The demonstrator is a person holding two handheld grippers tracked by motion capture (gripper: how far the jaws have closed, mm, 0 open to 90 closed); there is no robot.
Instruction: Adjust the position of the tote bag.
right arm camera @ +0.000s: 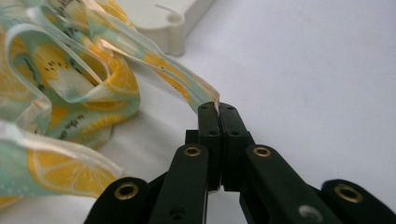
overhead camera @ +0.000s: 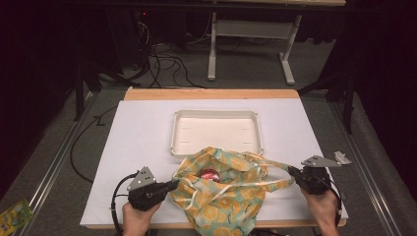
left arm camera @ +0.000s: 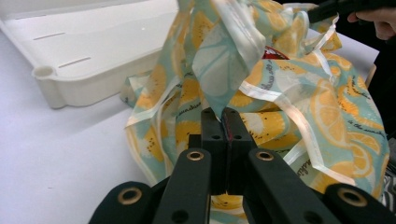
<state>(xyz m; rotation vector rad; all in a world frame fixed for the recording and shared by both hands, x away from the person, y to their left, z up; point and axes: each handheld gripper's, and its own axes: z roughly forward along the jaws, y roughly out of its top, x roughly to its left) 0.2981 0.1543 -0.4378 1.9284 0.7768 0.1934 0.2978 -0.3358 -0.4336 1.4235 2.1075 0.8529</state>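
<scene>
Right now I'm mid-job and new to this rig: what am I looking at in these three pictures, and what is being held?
A person works with a hand-held two-jaw tool in each hand. The high view looks down on the white table; each of the other two pictures looks along one tool's own black jaws. On the table lie an empty white tray and a lemon-print cloth bag with something red inside. The left gripper is shut on the bag's fabric; the right gripper is shut on a strap of the bag, drawn out sideways.
</scene>
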